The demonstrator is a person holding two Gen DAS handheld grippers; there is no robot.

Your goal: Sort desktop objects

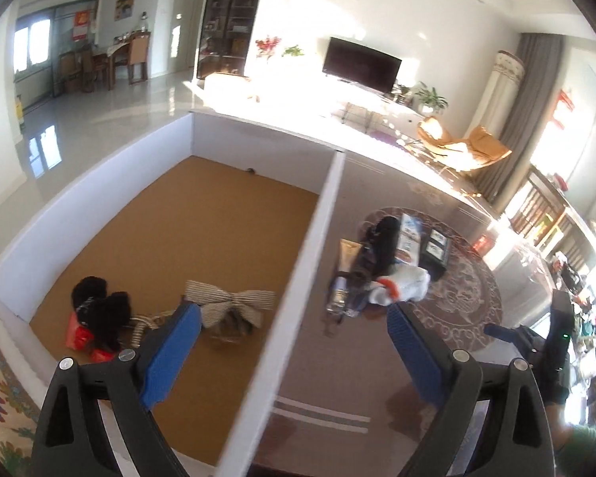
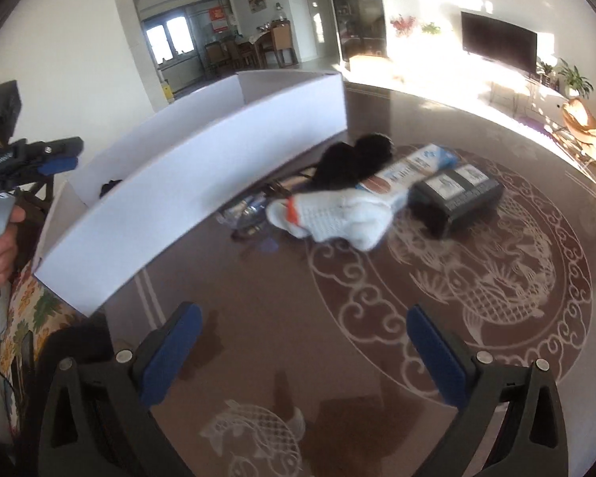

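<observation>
Spreading wide, both tongs stand empty: the left gripper [image 1: 294,342] hovers astride the white dividing wall [image 1: 298,278] of the sorting box, and the right gripper [image 2: 304,342] hangs over bare brown tabletop [image 2: 258,357] — nothing lies between either pair of blue pads. From the right wrist view we also see the left tool [image 2: 28,159] at the frame's left edge, held by a hand [image 2: 0,246].

We judge the step in hand to be a reach between deposits: some items are already boxed, and a pile remains to be sorted. The next move, in our reading, calls for lowering one open gripper onto a single piece of the pile — the white sock [image 2: 329,214] lies topmost and nearest, so it seems the easiest pick, though it overlaps its neighbours and may drag them.

Container: the white-walled box [image 1: 99,198] with a cork-brown floor holds black pom-pom pieces on red tags [image 1: 99,318] and a striped fabric bow [image 1: 230,302], all near the front edge.

Outside the box, just beyond its wall, the pile comprises the sock, a black fluffy item [image 2: 349,159], a blue-and-white carton [image 2: 413,171], a dark boxed pack [image 2: 457,194], a beige tube [image 1: 347,254], and a clear item [image 2: 246,210] we cannot identify.
</observation>
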